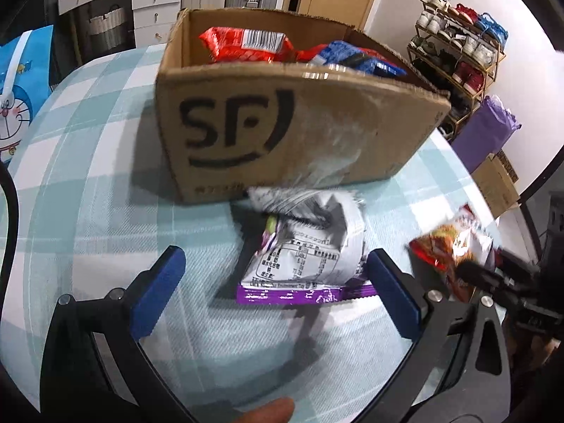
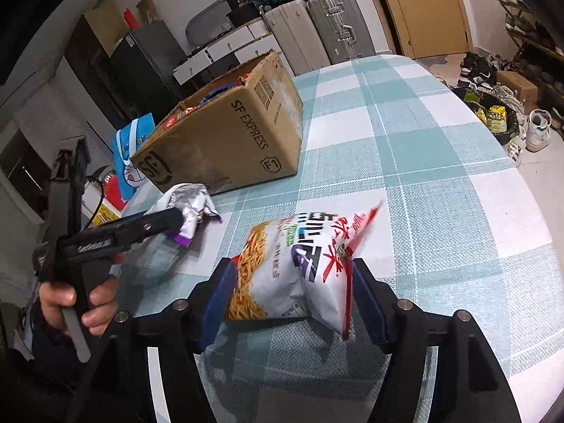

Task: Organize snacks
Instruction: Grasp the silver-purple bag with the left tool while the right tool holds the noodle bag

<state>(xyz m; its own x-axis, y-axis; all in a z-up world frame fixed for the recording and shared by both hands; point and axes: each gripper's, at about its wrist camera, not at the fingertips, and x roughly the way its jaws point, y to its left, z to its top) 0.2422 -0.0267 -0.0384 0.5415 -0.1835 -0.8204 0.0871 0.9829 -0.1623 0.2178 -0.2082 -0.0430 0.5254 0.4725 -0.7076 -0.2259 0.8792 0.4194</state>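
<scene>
An open cardboard box (image 1: 299,127) marked SF stands on the checked table and holds red (image 1: 246,44) and blue packets (image 1: 356,58). Just in front of it lies a crumpled silver and purple snack bag (image 1: 303,253). My left gripper (image 1: 275,253) is open wide around that bag, and the bag's purple edge reaches the right-hand pad (image 1: 391,289). In the right wrist view the box (image 2: 225,141) is at the left. A white and red snack bag (image 2: 299,271) sits loosely between the fingers of my right gripper (image 2: 292,262), which is open; the bag's top is blurred.
The table (image 2: 423,176) has a teal and white cloth, and its edge curves close on the right. Beyond it are shoes (image 2: 528,130) on the floor, a shoe rack (image 1: 458,42), a purple bag (image 1: 483,134), suitcases (image 2: 335,24) and a blue cartoon bag (image 1: 17,98).
</scene>
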